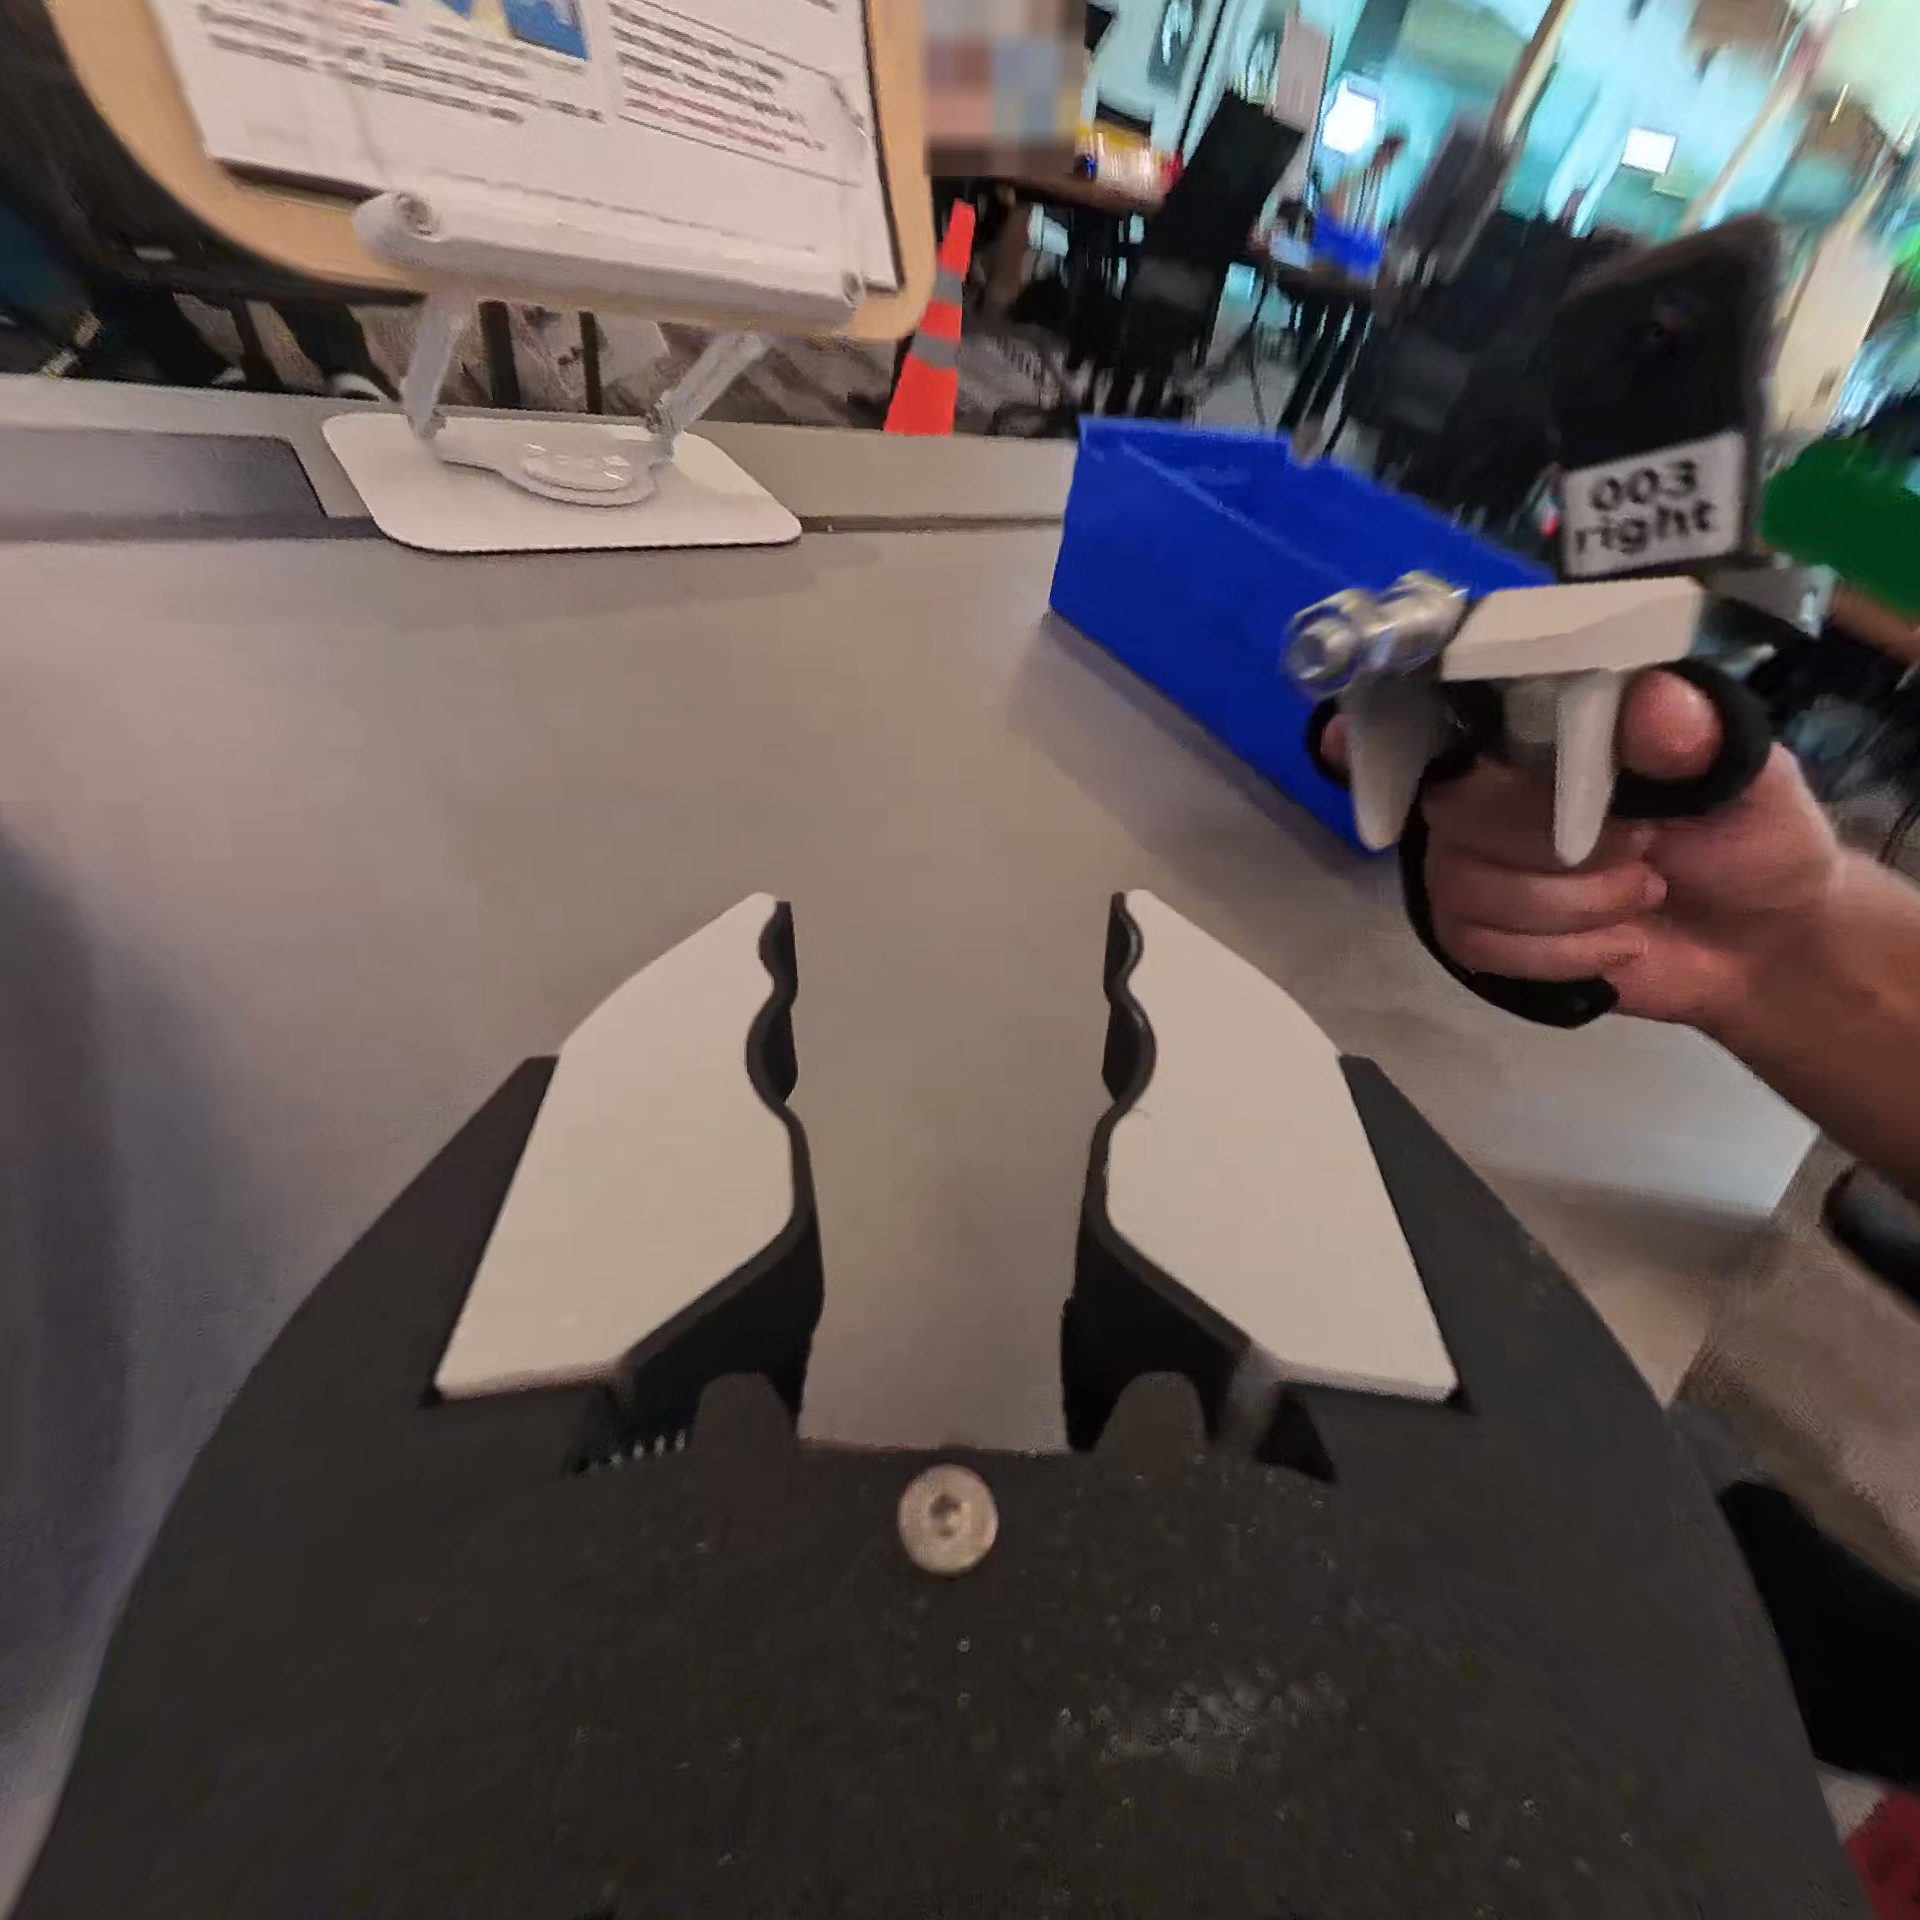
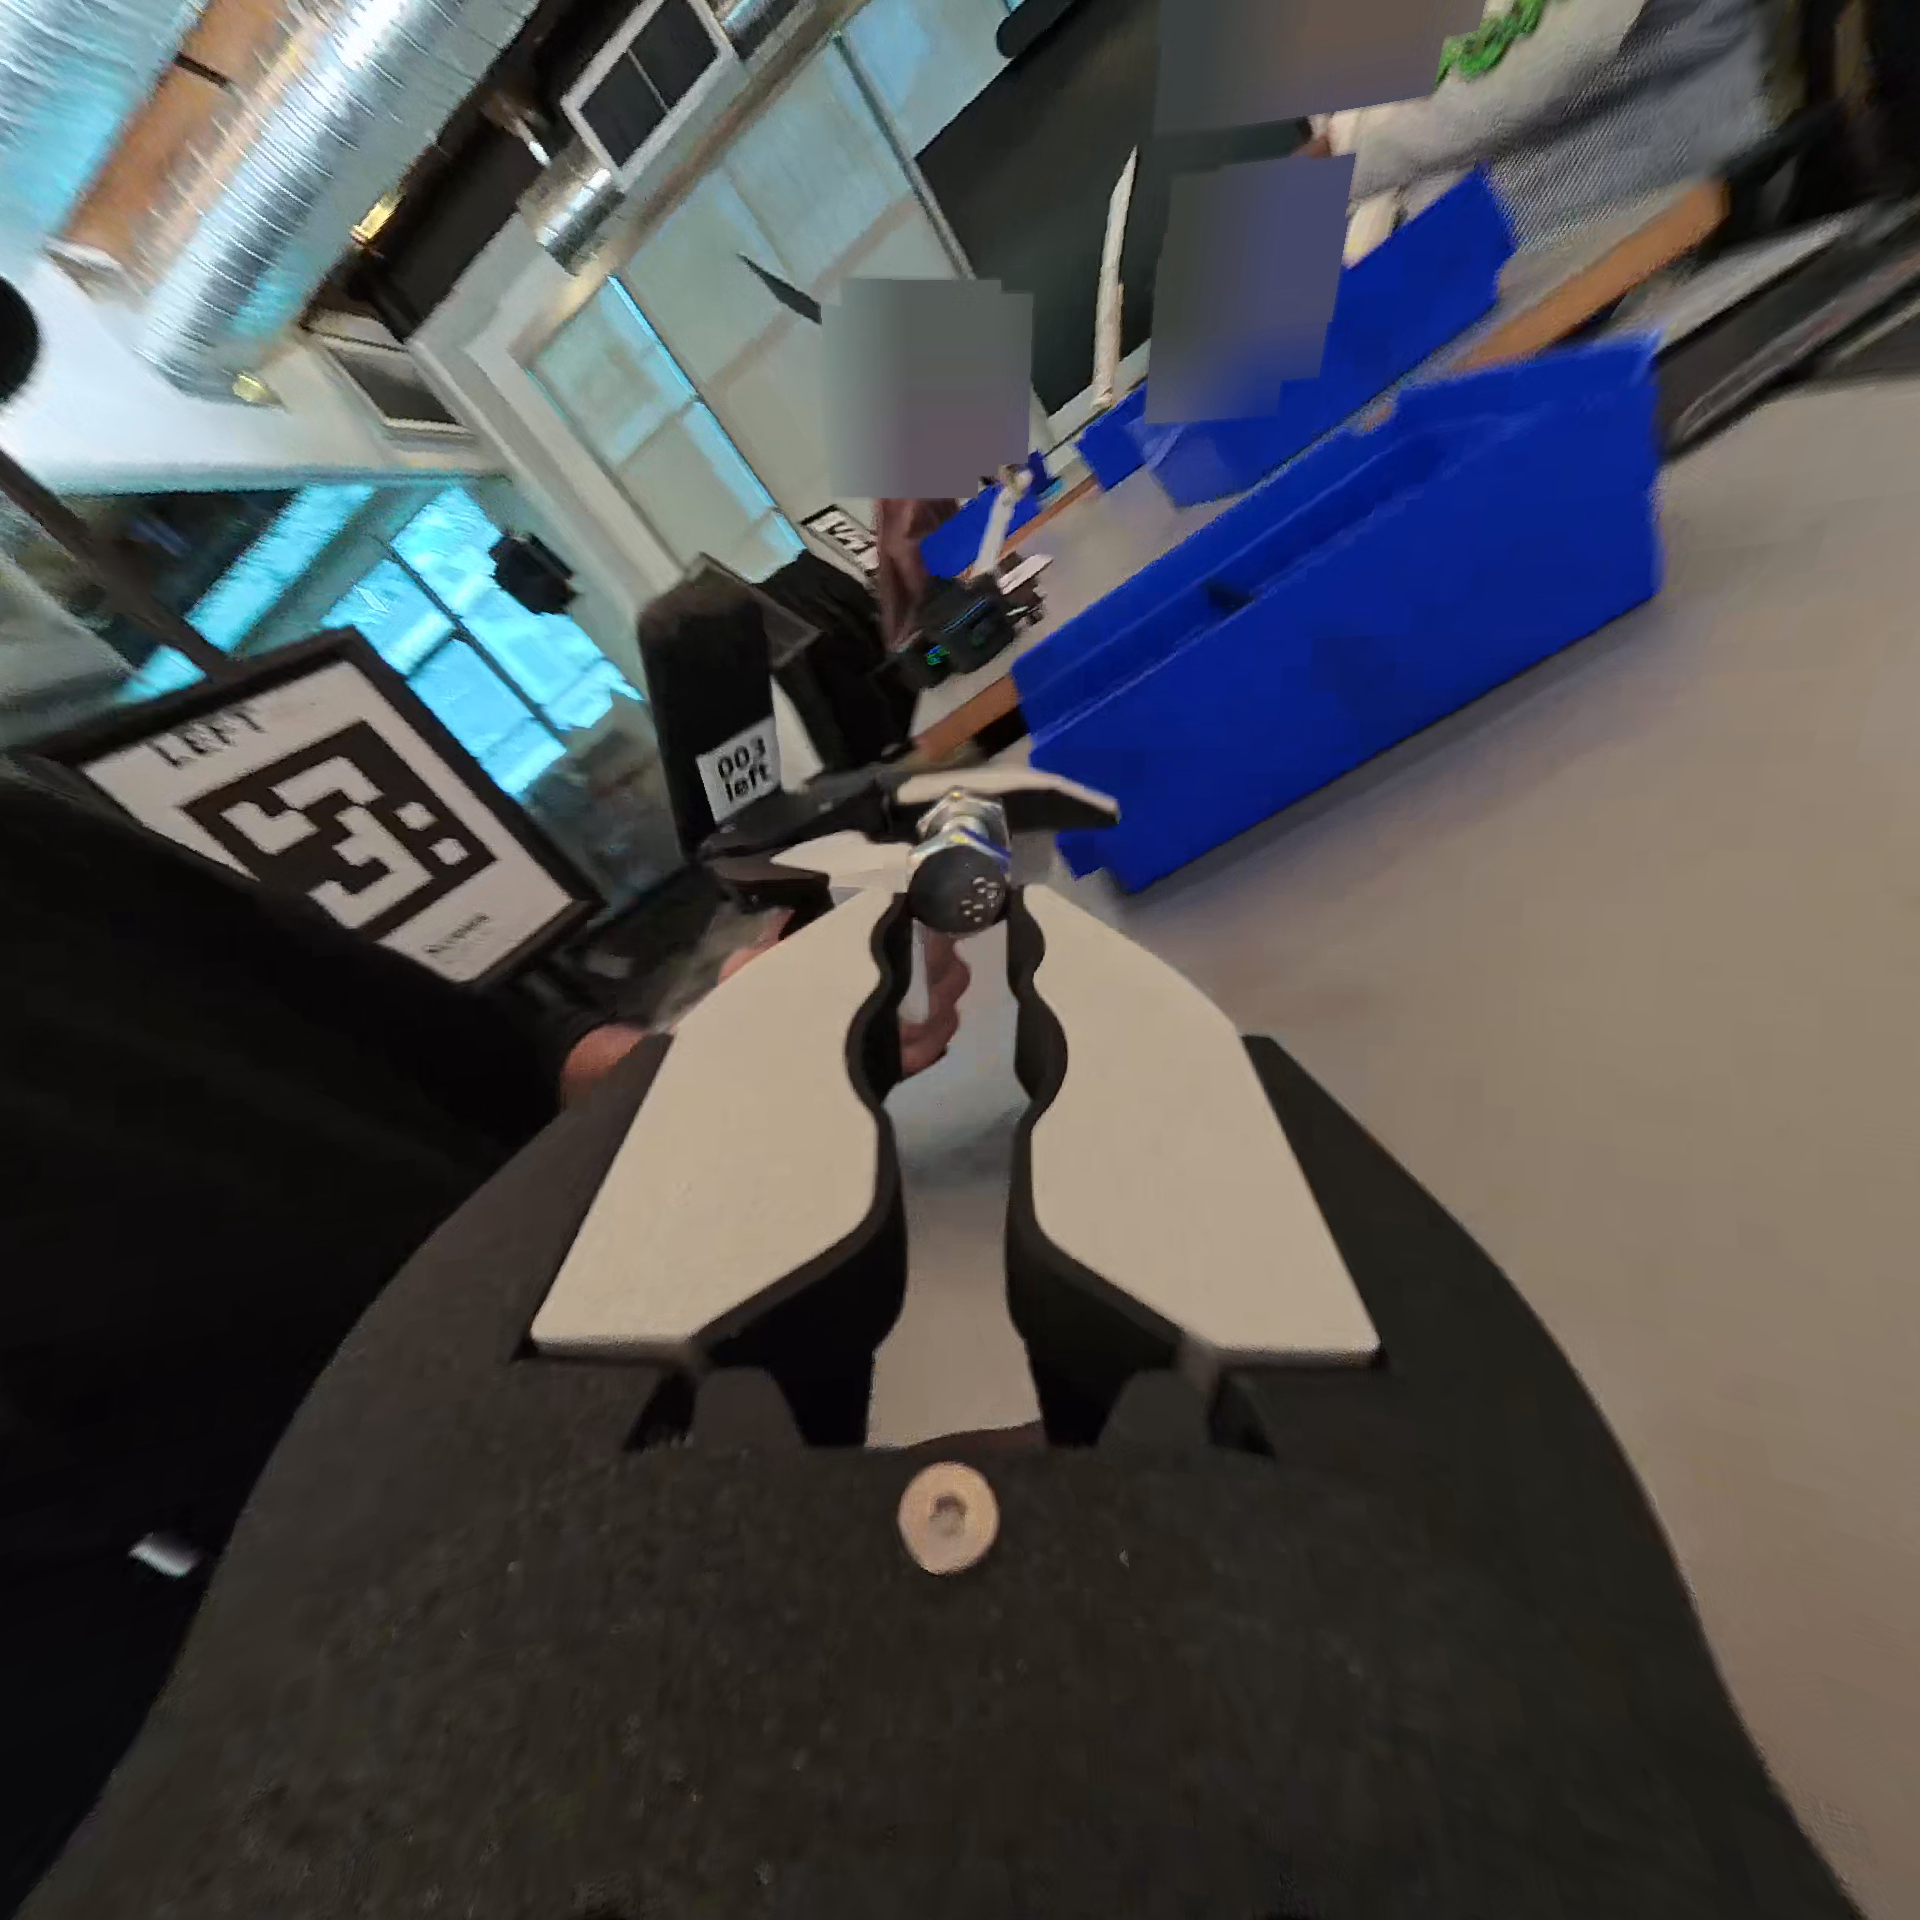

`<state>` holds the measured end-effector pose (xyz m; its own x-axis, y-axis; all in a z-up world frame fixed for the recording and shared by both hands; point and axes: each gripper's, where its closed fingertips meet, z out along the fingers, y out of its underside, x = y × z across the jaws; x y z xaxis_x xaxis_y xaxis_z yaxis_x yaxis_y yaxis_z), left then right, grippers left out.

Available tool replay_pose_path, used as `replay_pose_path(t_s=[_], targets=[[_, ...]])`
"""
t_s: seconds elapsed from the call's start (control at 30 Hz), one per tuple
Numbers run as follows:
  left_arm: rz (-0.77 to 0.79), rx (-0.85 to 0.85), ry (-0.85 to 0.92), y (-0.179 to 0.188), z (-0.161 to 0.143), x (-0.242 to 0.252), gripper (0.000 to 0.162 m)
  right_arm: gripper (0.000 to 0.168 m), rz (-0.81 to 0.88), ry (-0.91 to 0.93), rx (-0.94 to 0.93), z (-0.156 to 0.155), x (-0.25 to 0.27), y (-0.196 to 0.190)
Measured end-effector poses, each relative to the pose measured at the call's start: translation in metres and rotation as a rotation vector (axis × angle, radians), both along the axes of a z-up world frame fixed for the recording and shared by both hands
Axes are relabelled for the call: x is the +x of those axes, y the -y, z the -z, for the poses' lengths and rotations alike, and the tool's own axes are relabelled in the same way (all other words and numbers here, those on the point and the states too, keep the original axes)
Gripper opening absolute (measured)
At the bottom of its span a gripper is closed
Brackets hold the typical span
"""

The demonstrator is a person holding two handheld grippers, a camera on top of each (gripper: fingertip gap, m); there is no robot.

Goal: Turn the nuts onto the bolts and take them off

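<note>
Bolt (image 2: 961,883) steel, threaded, pinched by right gripper (image 2: 951,914); left gripper (image 1: 948,966) agape.

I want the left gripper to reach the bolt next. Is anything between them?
Nothing visible. The left gripper is open and empty, the right gripper holds the bolt in the air, and only bare table lies below.

Grey table (image 1: 520,727), blue bin (image 1: 1195,582), white document stand (image 1: 561,478), orange traffic cone (image 1: 935,332), large windows (image 2: 582,343), silver ceiling duct (image 2: 260,187).
</note>
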<state>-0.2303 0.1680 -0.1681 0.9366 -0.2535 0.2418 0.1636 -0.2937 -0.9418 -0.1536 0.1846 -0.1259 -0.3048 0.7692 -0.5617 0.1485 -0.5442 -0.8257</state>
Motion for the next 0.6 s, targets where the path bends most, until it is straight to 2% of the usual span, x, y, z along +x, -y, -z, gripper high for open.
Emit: replay_pose_path(t_s=[0.1, 0.17, 0.23, 0.3, 0.37, 0.47, 0.6], targets=[[-0.043, 0.068, 0.082, 0.012, 0.002, -0.008, 0.056, 0.017, 0.164, -0.016, 0.14, -0.036, 0.035, -0.023], [-0.049, 0.113, -0.02, 0.018, -0.003, -0.014, 0.053, 0.017, 0.319, -0.018, 0.16, -0.06, 0.077, -0.055], [-0.084, 0.137, -0.148, 0.017, -0.005, -0.024, 0.053, 0.017, 0.529, 0.101, 0.161, -0.058, 0.13, -0.105], [-0.063, 0.144, -0.185, 0.017, -0.005, -0.022, 0.052, 0.017, 0.647, 0.364, 0.124, -0.027, 0.18, -0.152], [-0.045, 0.146, -0.174, 0.018, -0.005, -0.016, 0.051, 0.017, 0.67, 0.623, 0.049, 0.011, 0.219, -0.179], [0.001, 0.115, -0.177, 0.016, 0.003, -0.003, 0.051, 0.017, 0.546, 0.92, -0.028, 0.06, 0.237, -0.187], [0.009, 0.11, -0.203, 0.015, 0.006, -0.001, 0.05, 0.017, 0.352, 1.195, -0.03, 0.103, 0.234, -0.184]])
